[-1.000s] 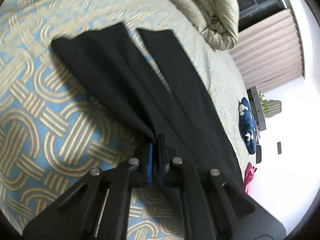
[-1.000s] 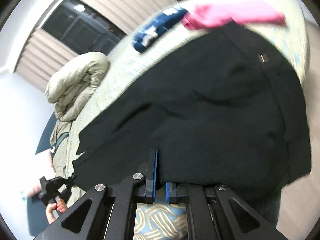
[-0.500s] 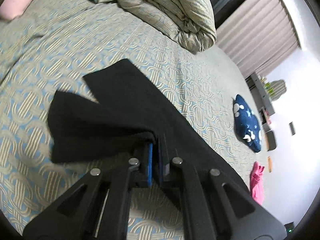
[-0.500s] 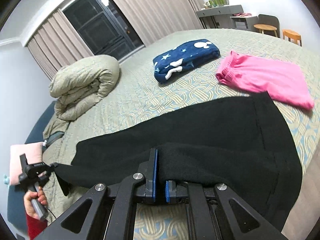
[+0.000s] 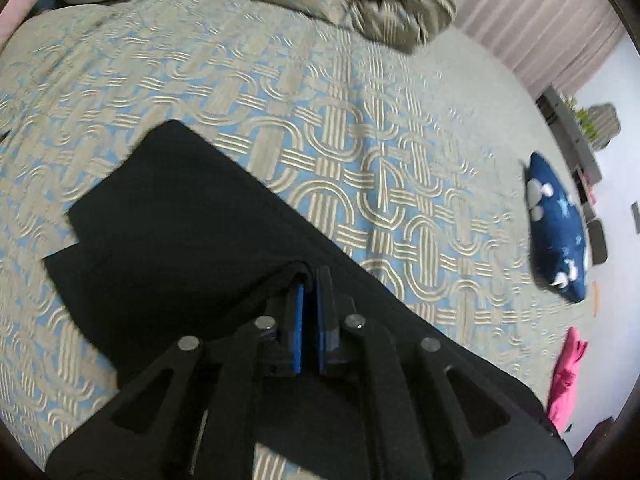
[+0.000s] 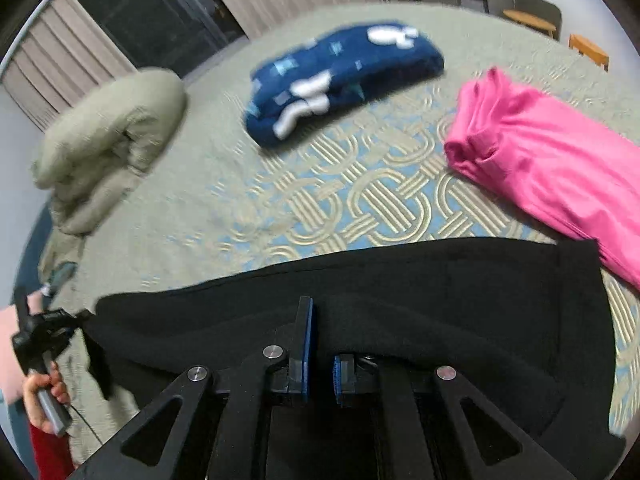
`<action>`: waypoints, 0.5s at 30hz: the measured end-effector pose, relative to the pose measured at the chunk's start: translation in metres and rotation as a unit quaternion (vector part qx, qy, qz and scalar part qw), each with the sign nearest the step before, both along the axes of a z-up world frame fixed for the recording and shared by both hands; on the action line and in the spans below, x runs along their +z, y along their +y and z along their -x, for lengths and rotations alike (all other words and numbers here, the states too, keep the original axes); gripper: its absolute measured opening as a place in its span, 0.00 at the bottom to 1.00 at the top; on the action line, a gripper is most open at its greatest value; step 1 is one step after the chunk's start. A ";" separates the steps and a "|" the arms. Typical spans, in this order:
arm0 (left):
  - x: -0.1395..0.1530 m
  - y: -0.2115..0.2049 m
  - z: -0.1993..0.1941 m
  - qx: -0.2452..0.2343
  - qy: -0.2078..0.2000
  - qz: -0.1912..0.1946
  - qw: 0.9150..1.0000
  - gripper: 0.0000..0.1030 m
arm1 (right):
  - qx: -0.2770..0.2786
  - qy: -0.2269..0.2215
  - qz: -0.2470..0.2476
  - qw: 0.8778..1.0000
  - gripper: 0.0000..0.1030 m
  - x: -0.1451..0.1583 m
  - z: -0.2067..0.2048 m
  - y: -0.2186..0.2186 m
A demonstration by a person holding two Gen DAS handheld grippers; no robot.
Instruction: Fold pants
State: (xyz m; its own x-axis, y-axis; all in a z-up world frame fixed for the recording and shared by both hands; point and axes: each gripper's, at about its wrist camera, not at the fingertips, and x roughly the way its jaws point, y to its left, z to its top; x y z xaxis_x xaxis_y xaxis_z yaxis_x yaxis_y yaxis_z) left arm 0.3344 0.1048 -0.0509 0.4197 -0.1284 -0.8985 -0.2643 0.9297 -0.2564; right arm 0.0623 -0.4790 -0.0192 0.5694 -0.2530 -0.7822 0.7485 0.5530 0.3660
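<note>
Clearly the lengthwise fold is being laid down: the black pants (image 5: 192, 240) are lying doubled on the patterned bedspread (image 5: 360, 128), 1 leg stacked over the other, running from about 10 o'clock toward 4 o'clock in the left wrist view. The left gripper (image 5: 311, 300) is pinching the folded edge of a leg, blue pads nearly together with cloth between them. The right gripper (image 6: 325, 344) is sitting at the waist end with a visible gap between its pads; dark cloth is bunching over its tip, but I cannot tell whether it is grasping any. By my judgement the next move is calling for letting go, smoothing the layers, then taking the cuffs for a crosswise fold. The pants are looking matte, soft and limp, likely to sag when lifted. A pink garment (image 6: 552, 160) is lying at 2 o'clock in the right view, touching the waistband corner; a blue printed bundle (image 6: 344, 80) is resting at 12 o'clock.
</note>
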 end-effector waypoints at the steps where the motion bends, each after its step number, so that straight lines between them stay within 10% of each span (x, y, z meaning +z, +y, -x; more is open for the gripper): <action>1: -0.008 -0.004 -0.008 -0.007 0.013 -0.011 1.000 0.06 | 0.007 0.022 -0.009 1.000 0.08 -0.009 -0.009 -0.009; 15: -0.034 -0.034 -0.016 -0.086 0.018 -0.105 0.991 0.16 | 0.163 0.071 -0.048 0.983 0.13 0.004 -0.010 -0.026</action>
State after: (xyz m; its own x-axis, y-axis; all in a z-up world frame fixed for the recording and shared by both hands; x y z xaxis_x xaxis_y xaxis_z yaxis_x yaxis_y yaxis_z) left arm 0.3503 0.0712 -0.0846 0.3749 -0.0032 -0.9271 -0.1030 0.9937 -0.0451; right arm 0.0726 -0.5050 -0.0150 0.4910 0.0045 -0.8711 0.5840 0.7403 0.3330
